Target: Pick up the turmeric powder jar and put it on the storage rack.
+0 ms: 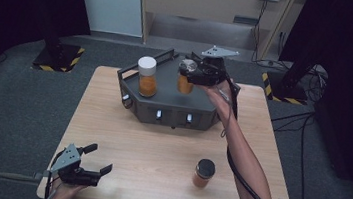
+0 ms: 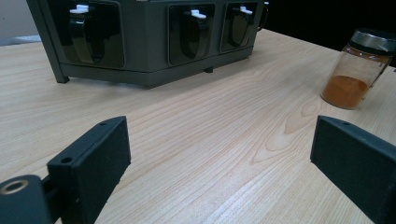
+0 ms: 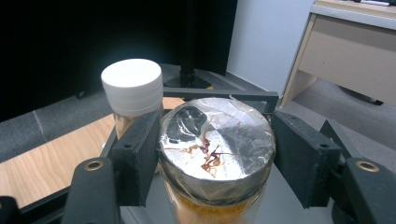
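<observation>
Right gripper clamped on the foil-topped jar, over the grey tray beside the white-lidded jar — lower it level, clear of the rim. Left gripper open, empty, by the near table edge.

A light wooden worktop stands on grey floor. A dark grey tray with white-tipped latches along its front sits at the far middle of the worktop. A black-capped jar of orange powder stands upright on the bare wood, nearer the person than the tray and off its right end, well apart from it.
</observation>
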Available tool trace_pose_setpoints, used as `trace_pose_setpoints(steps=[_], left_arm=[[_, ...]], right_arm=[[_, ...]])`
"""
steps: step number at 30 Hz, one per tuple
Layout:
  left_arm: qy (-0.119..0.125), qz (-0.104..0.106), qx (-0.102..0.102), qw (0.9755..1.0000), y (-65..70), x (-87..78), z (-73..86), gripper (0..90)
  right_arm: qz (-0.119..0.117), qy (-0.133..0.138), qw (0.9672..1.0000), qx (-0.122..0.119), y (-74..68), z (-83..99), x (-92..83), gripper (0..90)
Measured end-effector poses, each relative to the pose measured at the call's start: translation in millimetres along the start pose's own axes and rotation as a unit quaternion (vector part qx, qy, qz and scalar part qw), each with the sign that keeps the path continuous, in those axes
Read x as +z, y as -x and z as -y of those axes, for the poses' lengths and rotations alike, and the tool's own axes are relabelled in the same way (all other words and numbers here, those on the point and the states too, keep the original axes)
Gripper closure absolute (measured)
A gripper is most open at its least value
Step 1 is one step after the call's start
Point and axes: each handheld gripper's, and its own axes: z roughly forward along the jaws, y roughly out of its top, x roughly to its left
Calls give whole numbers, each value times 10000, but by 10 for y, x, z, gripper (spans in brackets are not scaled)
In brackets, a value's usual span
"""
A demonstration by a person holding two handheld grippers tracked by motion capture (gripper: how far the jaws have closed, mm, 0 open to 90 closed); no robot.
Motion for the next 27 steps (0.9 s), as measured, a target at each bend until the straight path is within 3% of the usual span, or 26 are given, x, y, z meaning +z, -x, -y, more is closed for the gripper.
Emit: trace_pose_setpoints(steps=[11,27], left_arm=[[10,-6,2,10000,-2,-9,5,40],[17,9,0,10000,-2,-11,9,41]], right_arm=[[105,-67,9999,63,-16,150,212,347],[30,-84,9999,100,-9,341,395,346]])
